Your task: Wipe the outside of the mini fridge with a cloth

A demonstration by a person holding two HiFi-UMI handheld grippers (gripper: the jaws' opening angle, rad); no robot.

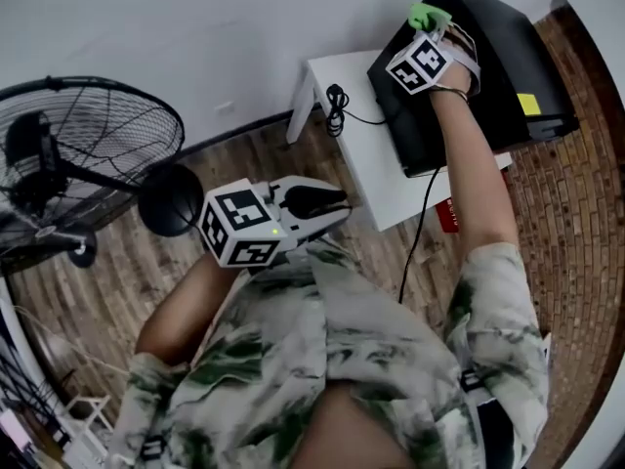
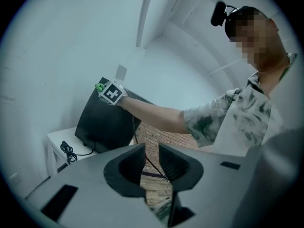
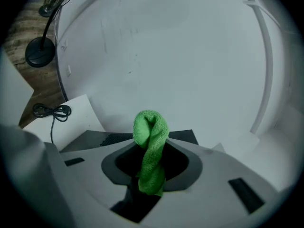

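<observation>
Close against my chest, my left hand-held gripper (image 1: 327, 206) hangs with its jaws a little apart and nothing between them. Beyond it stands the white table (image 1: 356, 154), with a coiled cable (image 1: 337, 106) on its left part and the black mini fridge (image 1: 498, 57) on its right part. At the fridge's far left corner, my right hand-held gripper (image 1: 430, 22) is clamped on the bunched green cloth (image 1: 428, 13). The cloth sits at the edge of the top, but I cannot tell whether it presses on the surface. I judge the wiping to be under way at the top, with the other outer faces likely left to do; no face looks cleaner than another. A yellow label (image 1: 528, 104) on the fridge and a red object (image 1: 448, 213) by the table's near edge carry print too small to read. No brand shows.
</observation>
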